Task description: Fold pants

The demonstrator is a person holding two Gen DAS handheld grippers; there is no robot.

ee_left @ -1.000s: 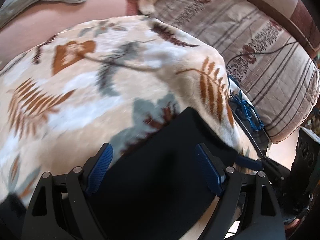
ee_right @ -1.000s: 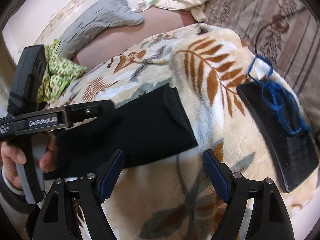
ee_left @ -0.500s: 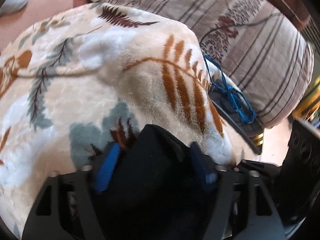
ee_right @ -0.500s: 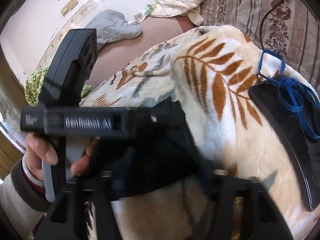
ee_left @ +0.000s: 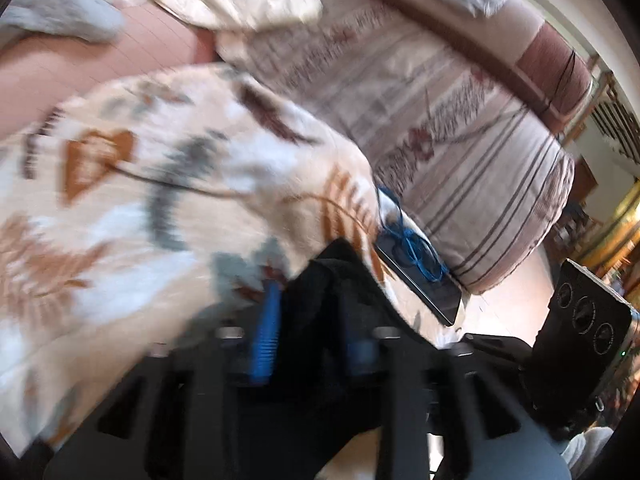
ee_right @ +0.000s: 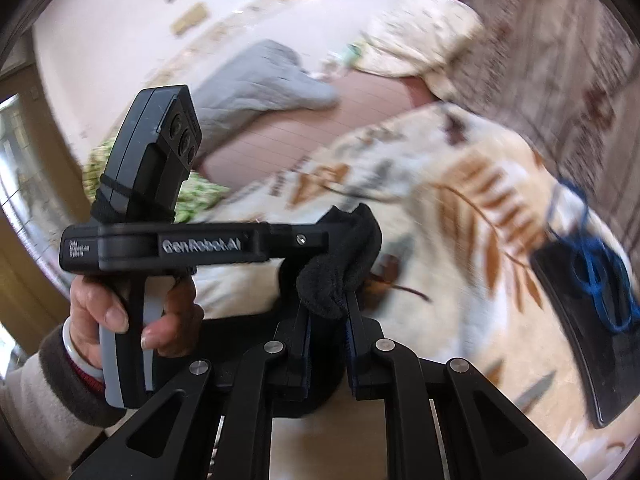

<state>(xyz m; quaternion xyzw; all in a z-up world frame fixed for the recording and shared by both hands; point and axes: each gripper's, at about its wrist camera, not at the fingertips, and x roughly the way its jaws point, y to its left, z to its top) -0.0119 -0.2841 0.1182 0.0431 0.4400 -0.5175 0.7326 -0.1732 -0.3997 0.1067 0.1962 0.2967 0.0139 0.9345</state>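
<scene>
**Pants gripped at both ends, the fold not yet laid**

My right gripper [ee_right: 326, 320] is closing, its pads pinching a bunched edge of the black pants [ee_right: 340, 268]. My left gripper [ee_left: 310, 332] is closing too, with cloth bulging up between its jaws. I judge the fold is midway: nothing lies flat on the blanket [ee_left: 120, 208] ahead. Count: one pair of pants, two grippers, one dark tablet [ee_right: 588, 320] to my right.

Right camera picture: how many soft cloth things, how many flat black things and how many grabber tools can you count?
Soft cloth things: 5 (black pants, leafy blanket, grey cloth, green patterned cloth, cream cloth)
Flat black things: 1 (black pad with a blue cord on it)
Tools: 2 (left tool, right tool)
Total: 8
</scene>
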